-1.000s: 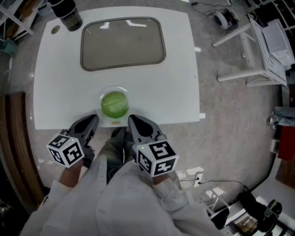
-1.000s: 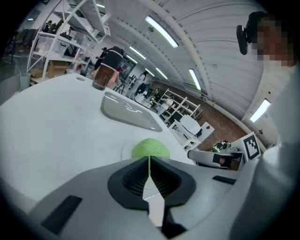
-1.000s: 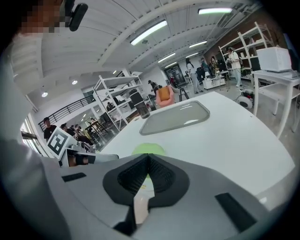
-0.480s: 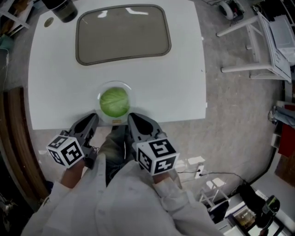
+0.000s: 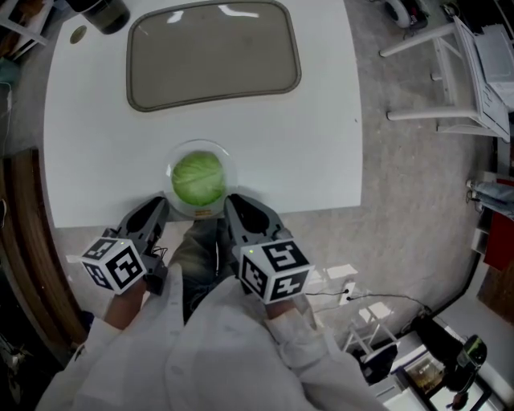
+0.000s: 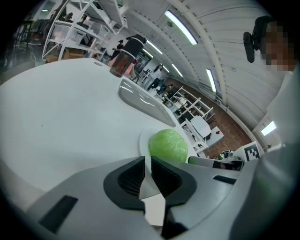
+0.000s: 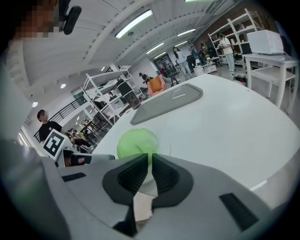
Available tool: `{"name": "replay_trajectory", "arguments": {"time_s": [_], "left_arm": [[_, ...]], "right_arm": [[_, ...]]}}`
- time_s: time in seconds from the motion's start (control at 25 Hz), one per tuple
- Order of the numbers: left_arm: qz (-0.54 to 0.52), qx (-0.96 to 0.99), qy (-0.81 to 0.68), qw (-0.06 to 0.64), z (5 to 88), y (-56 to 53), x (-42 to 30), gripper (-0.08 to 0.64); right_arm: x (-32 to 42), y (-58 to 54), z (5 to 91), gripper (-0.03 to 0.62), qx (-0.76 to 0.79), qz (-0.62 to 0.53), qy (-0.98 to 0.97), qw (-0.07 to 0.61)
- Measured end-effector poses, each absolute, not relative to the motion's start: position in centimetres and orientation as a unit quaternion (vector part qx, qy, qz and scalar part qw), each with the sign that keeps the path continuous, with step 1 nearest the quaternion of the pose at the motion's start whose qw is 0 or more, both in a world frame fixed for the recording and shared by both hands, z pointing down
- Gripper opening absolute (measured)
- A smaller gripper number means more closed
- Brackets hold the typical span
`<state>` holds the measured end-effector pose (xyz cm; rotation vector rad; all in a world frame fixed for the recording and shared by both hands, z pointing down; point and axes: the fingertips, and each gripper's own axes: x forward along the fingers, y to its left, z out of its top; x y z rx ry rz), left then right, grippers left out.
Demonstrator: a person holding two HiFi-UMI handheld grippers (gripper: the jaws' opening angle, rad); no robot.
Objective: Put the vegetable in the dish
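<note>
A large lab hall is showing: tall white metal shelving racks (image 7: 104, 80) are lining it, long ceiling strip lights (image 7: 133, 23) are glowing, people (image 7: 43, 124) are standing among the racks.

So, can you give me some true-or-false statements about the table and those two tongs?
1. The green cabbage lies in the small round dish. True.
2. The left tongs are gripping the cabbage. False: they are shut on nothing and held short of the dish.
3. The right tongs are shut and empty. True.
4. The big grey tray is full of vegetables. False: nothing lies in it.
5. A dark container stands near the far left corner, beyond the tray. True.
</note>
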<state>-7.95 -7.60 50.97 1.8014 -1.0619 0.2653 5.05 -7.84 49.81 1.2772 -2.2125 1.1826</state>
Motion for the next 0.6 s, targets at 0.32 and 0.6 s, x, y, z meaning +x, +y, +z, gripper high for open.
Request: {"name": "replay_trajectory", "arguments": {"time_s": [0.32,0.6], "left_arm": [[0.113,0.738,-0.429,0.509,51.6,-7.8,-8.0,0.069],[0.115,0.732,-0.418,0.526,52.3,-8.1,-7.6,0.092]], "right_arm": [[5.2,-7.7,51.0,0.014,0.457,0.424,-0.762,0.176],[5.4,-8.0,52.1,0.107,0.461,0.452,-0.741,0.183]]}}
